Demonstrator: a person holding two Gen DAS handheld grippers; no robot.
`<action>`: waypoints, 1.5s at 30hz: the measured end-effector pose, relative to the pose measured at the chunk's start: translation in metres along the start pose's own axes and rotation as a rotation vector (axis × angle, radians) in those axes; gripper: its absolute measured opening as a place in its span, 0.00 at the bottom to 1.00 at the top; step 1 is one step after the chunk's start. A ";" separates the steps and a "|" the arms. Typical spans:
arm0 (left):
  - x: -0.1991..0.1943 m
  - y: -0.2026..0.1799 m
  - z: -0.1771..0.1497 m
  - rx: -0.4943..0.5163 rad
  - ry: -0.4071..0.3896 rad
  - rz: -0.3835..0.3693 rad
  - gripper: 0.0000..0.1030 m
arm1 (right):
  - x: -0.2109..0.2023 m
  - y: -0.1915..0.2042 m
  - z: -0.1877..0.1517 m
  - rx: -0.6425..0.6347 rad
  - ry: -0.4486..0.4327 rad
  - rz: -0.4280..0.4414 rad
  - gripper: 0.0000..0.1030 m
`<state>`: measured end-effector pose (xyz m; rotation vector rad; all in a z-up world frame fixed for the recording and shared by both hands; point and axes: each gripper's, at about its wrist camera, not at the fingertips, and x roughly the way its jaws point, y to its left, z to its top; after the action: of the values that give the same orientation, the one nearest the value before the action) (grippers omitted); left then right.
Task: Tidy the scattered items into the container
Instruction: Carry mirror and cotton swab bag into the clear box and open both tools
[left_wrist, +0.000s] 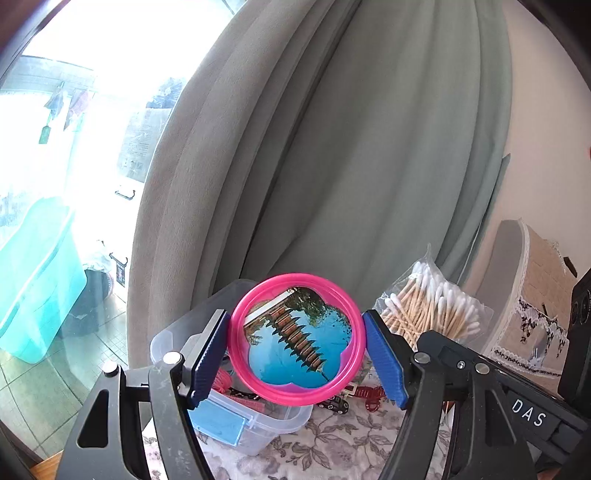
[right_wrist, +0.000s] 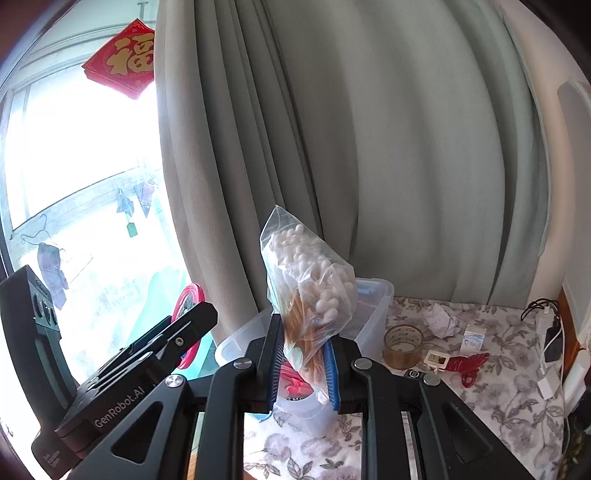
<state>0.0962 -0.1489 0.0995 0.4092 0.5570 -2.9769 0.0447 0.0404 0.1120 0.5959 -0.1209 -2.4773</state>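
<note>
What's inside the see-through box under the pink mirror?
In the clear box you can see a pink thing and something red and black. The pink mirror and bag of cotton swabs cover the rest.

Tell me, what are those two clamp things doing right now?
Left tool shut on pink round mirror. Right tool shut on cotton swab bag. Both above clear plastic container. Nothing in the way.

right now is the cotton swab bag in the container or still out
Out: the right gripper holds the cotton swab bag pinched upright above the clear plastic container.
</note>
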 end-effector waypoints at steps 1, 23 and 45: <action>0.002 0.005 -0.001 -0.009 0.004 0.007 0.72 | 0.005 0.002 -0.002 -0.003 0.010 0.004 0.21; 0.071 0.054 -0.028 -0.105 0.138 0.075 0.72 | 0.104 -0.008 -0.045 0.012 0.251 0.011 0.22; 0.124 0.052 -0.040 -0.079 0.207 0.089 0.72 | 0.154 -0.030 -0.064 0.027 0.332 0.046 0.19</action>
<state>-0.0062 -0.1870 0.0120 0.7198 0.6533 -2.8348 -0.0550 -0.0187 -0.0114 0.9932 -0.0381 -2.2994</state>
